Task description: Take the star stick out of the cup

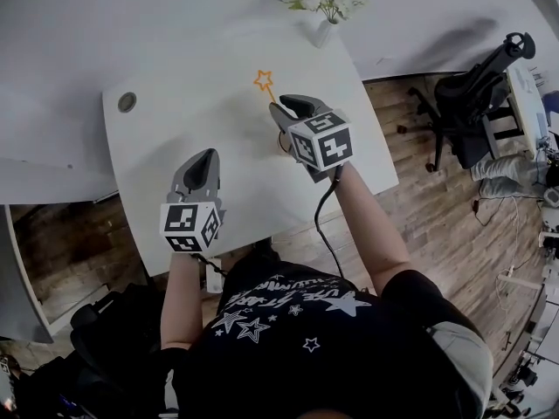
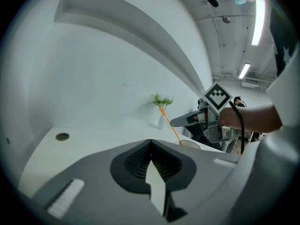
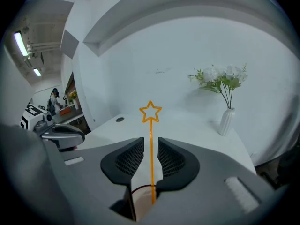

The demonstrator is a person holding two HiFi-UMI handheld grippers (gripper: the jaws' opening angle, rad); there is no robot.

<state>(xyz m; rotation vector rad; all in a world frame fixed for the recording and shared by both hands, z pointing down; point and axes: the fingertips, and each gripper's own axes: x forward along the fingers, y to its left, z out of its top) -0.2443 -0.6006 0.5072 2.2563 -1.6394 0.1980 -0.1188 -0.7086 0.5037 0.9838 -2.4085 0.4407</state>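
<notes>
The right claw (image 3: 151, 143) stands open over the pale round cup (image 2: 190, 145). Its two dark ribbed pads (image 3: 130, 157) are apart, and the thin orange plastic star stick (image 3: 151, 125) rises straight through the gap between them. A sliver of space shows on either side of the shaft, so neither pad presses on it.

The star stick's foot sits inside the cup, whose rim shows just below the pads in the right gripper view. From the head view the stick leans away from the person, and its outlined star head lies beyond the claw's tips over the bare white tabletop (image 1: 192, 77). In that view the right claw covers nearly all of the cup.

The left claw (image 2: 150, 143) is closed — its tips meet with nothing between them. It is held above the near part of the tabletop, to the left of the right claw and well apart from the cup. Its own view looks across at the right claw, with the stick slanting up from the cup beneath those tips.

A slim white vase of white flowers (image 1: 323, 24) stands at the tabletop's far edge. A round grey cable hole (image 1: 127, 102) sits near the far left corner. A black office chair (image 1: 472, 103) stands on the wooden floor (image 1: 410, 199) to the right.
</notes>
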